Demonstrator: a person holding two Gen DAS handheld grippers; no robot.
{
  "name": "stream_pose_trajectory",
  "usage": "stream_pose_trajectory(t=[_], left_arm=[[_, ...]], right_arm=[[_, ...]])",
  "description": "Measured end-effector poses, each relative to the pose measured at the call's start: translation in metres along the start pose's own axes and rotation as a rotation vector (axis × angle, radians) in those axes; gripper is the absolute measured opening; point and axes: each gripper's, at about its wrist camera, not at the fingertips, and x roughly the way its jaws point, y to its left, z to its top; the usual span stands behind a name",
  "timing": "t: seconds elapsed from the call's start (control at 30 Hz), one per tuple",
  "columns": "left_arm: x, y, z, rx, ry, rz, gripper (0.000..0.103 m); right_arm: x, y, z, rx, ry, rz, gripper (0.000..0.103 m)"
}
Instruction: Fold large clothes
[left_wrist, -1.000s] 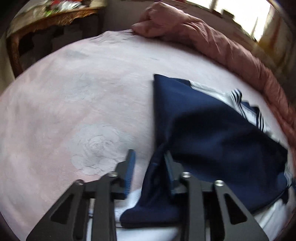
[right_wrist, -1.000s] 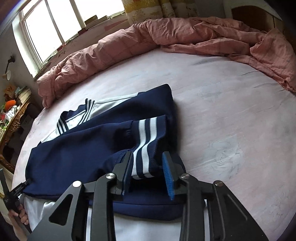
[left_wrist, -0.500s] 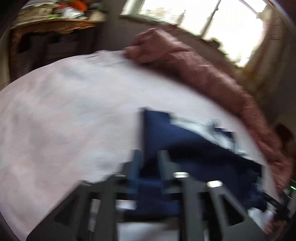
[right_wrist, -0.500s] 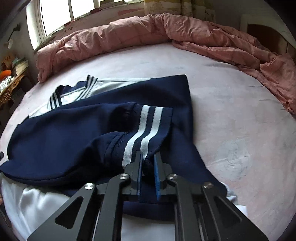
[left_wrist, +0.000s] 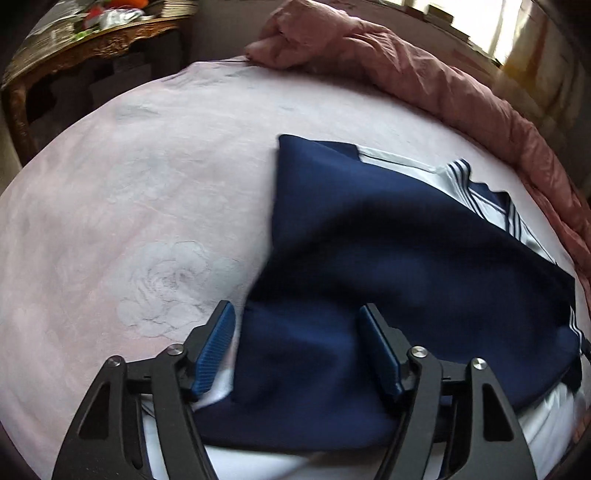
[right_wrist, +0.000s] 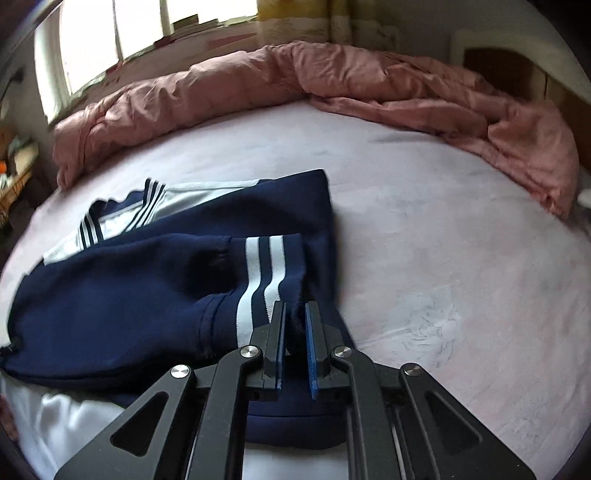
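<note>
No readable text

No words, labels, brands or numbers can be read in either view; the books on the windowsill (right_wrist: 192, 22) are too blurred to read.

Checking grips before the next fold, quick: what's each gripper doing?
Left gripper: opening, over the navy jacket, not gripping.
Right gripper: shut on the striped cuff.
</note>
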Motion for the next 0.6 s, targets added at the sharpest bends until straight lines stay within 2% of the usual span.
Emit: stream_pose_trajectory(t=[0.07, 0.17, 0.23, 0.3, 0.37, 0.4, 0.57, 0.6], left_arm=[[0.002, -0.001, 0.001, 0.002, -0.013, 0.041, 0.066], [-0.002, -0.003, 0.0, 0.018, -0.023, 0.07, 0.066], [-0.001, -0.002, 0.0, 0.016, -0.032, 0.064, 0.063], [-0.006, 0.002, 0.002, 0.005, -0.052, 0.023, 0.06], [-0.014, 0.004, 0.003, 0.005, -0.069, -0.065, 0.06], [-0.021, 0.002, 0.005, 0.011, -0.09, -0.082, 0.06], [-0.065, -0.021, 0.008, 0.111, -0.246, -0.063, 0.062], [-0.075, -0.027, 0.009, 0.125, -0.277, -0.074, 0.063]], right_arm=[[-0.001, -0.007, 0.001, 0.021, -0.006, -0.002, 0.011], [-0.005, -0.016, 0.003, 0.039, -0.035, -0.07, 0.011], [-0.008, -0.021, 0.004, 0.05, -0.037, -0.045, 0.011], [-0.014, -0.023, 0.006, 0.074, -0.039, -0.002, 0.011], [-0.023, -0.023, 0.009, 0.073, -0.055, 0.034, 0.011], [-0.03, -0.019, 0.01, 0.062, -0.069, 0.048, 0.011], [-0.058, 0.002, 0.012, -0.004, -0.122, 0.072, 0.011], [-0.064, 0.006, 0.013, -0.016, -0.132, 0.069, 0.014]])
